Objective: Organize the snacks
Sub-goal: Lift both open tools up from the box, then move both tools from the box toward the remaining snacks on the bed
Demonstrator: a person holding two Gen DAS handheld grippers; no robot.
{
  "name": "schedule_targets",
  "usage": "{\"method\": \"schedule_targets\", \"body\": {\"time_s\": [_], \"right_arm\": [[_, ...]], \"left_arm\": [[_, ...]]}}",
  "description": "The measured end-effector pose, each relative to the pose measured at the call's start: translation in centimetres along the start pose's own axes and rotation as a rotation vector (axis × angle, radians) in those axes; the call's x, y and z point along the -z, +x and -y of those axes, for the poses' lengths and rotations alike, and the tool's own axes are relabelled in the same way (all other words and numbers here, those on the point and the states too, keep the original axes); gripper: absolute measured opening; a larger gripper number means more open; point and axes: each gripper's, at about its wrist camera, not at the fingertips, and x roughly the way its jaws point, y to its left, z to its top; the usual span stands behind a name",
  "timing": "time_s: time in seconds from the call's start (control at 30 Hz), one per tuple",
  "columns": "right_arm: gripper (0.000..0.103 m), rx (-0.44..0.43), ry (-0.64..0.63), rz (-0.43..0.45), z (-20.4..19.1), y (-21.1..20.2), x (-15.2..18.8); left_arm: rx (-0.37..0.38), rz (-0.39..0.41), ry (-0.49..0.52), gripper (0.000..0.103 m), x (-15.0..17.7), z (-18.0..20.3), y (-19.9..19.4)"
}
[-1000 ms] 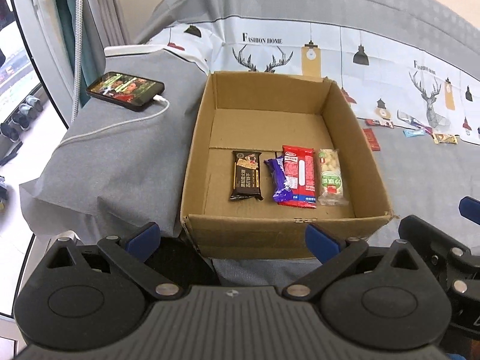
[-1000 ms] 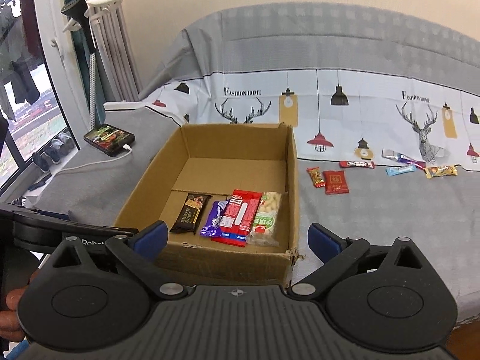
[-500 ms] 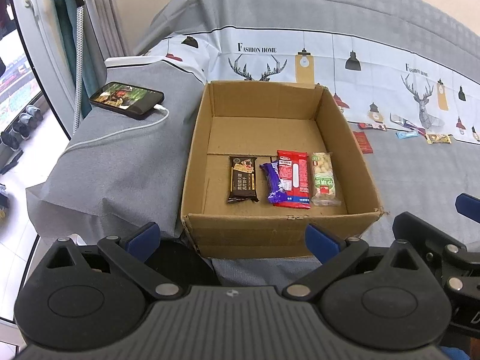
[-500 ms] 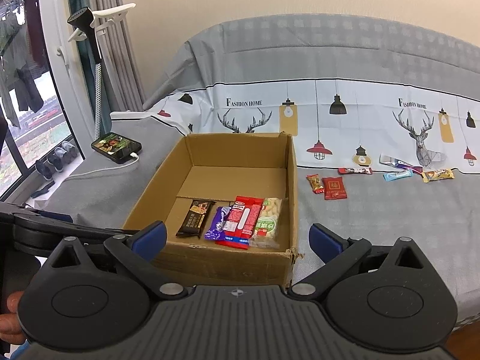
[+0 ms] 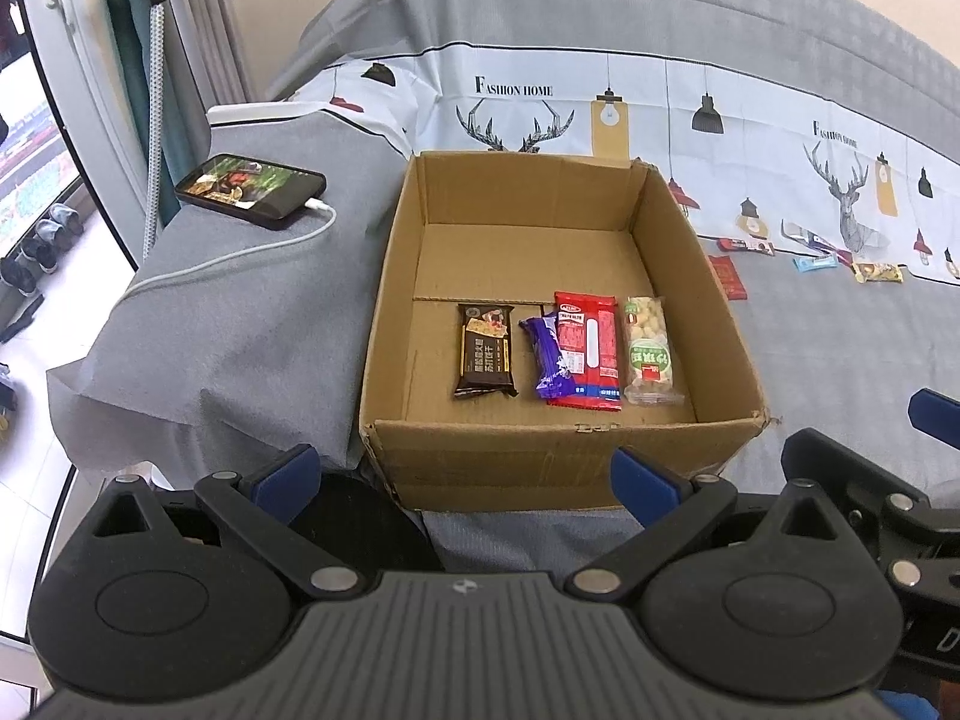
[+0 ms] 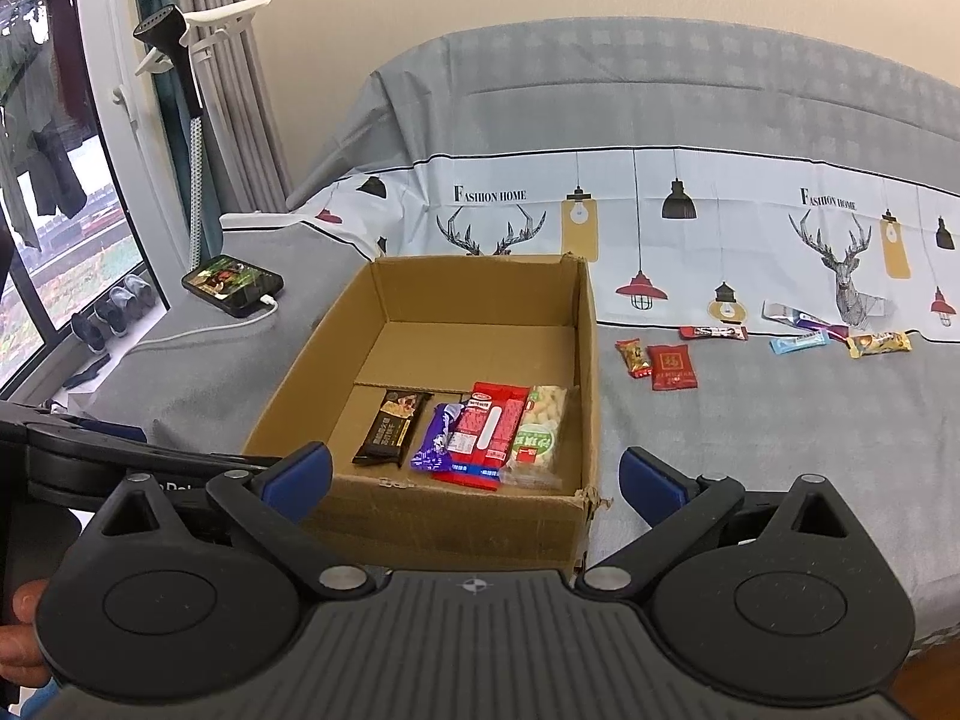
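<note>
Right wrist: phone (image 6: 233,284) beside box (image 6: 336,354).

Printed words on the bed cover

"FASHION HOME" stands twice on the white band of the grey cover (image 6: 690,192), above each deer head. The snack wrappers in the cardboard box (image 5: 384,324) carry print too small to read from here.

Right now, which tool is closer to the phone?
Left. The left tool sits at the box's near edge on the phone side; the right tool is farther right.
</note>
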Motion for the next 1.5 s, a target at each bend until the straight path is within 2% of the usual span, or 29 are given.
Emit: {"method": "schedule_targets", "body": {"time_s": [0.63,1.0,1.27,1.5], "right_arm": [[0.102,-0.012,0.029,-0.024,0.6,1.0,0.0],[0.102,-0.013,0.089,-0.018,2.4,1.4,0.1],[0.102,0.022,0.155,0.014,5.8,1.0,0.0],[0.102,0.131,0.243,0.044,11.6,0.2,0.7]], "left_arm": [[-0.015,-0.028,0.025,0.103,-0.3,0.8,0.8],[-0.03,-0.059,0.04,0.103,-1.2,1.9,1.4],[-0.027,-0.054,0.084,0.103,-2.7,4.6,1.6],[0.025,-0.068,0.124,0.103,-5.7,8.8,2.6]]}}
